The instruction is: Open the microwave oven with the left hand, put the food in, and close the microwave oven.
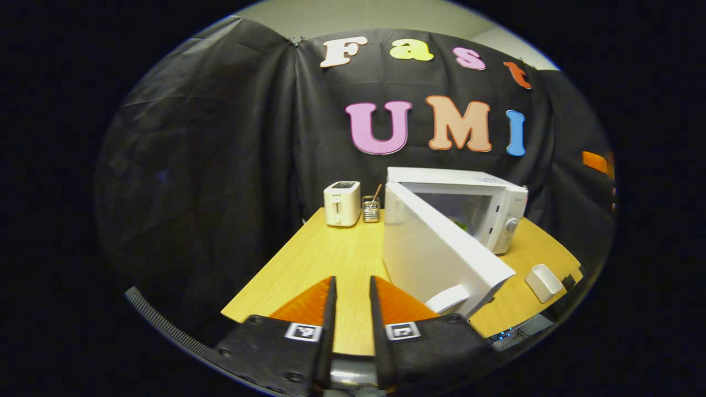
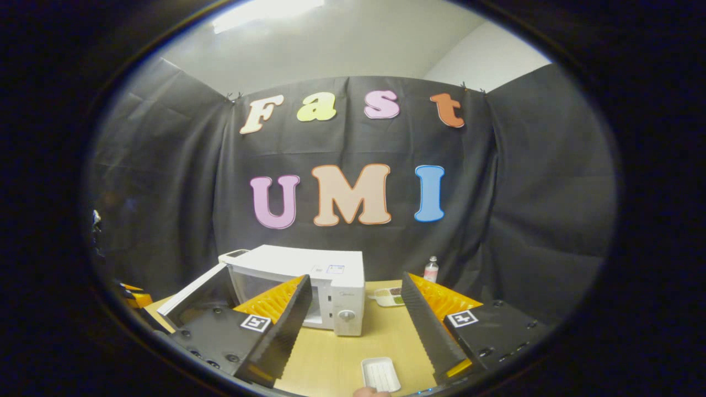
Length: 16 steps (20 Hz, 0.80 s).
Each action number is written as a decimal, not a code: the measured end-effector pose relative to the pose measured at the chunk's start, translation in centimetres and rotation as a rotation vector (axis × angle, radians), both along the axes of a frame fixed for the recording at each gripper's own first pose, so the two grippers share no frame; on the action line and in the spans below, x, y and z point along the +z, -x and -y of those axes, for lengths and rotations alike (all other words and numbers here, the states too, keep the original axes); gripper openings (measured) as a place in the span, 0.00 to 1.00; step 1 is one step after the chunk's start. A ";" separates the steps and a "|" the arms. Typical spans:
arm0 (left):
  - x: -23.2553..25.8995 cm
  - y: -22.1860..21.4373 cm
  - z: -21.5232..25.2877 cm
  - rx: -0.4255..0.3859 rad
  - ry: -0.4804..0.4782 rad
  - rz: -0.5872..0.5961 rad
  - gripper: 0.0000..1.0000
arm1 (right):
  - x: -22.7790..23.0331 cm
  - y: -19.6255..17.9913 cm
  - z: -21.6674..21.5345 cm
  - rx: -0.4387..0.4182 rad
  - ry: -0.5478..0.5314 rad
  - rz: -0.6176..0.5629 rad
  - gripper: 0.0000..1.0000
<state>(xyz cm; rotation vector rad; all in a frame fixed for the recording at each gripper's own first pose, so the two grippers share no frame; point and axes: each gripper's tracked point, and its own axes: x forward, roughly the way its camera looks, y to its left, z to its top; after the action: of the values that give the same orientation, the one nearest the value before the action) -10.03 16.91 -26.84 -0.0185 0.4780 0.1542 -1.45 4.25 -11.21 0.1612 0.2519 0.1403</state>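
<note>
Wooden tabletop [image 1: 331, 248] in a black-draped booth, microwave oven [image 2: 336, 289] standing open.

Left gripper [image 1: 351, 286] hangs with fingers narrowly parted, empty, just beside the swung-out door [image 1: 436, 256]; right gripper [image 2: 353, 309] spread wide, empty; green food [image 1: 461, 224] sits inside the cavity; toaster [image 1: 342, 203] farther back.

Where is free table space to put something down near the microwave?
Bare wood lies between the toaster and the left gripper, left of the open microwave door. Crowded: the table's right end, by the white tray.
</note>
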 end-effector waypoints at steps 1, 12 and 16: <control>-1.2 0.1 -0.2 0.017 0.013 -0.023 0.01 | 0.0 0.2 0.3 -0.004 -0.006 -0.002 0.92; -5.0 0.2 2.3 -0.125 -0.116 -0.091 0.00 | 0.8 -0.6 1.7 -0.020 0.007 -0.002 0.92; -5.4 0.0 5.3 -0.187 -0.121 -0.084 0.00 | 0.7 -0.8 2.4 -0.032 0.010 -0.009 0.92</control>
<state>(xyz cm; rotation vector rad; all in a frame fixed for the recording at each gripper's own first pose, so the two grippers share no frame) -10.08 11.57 -32.20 0.1510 0.5508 -0.0003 -0.69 1.90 -10.54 0.1557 0.2590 0.1063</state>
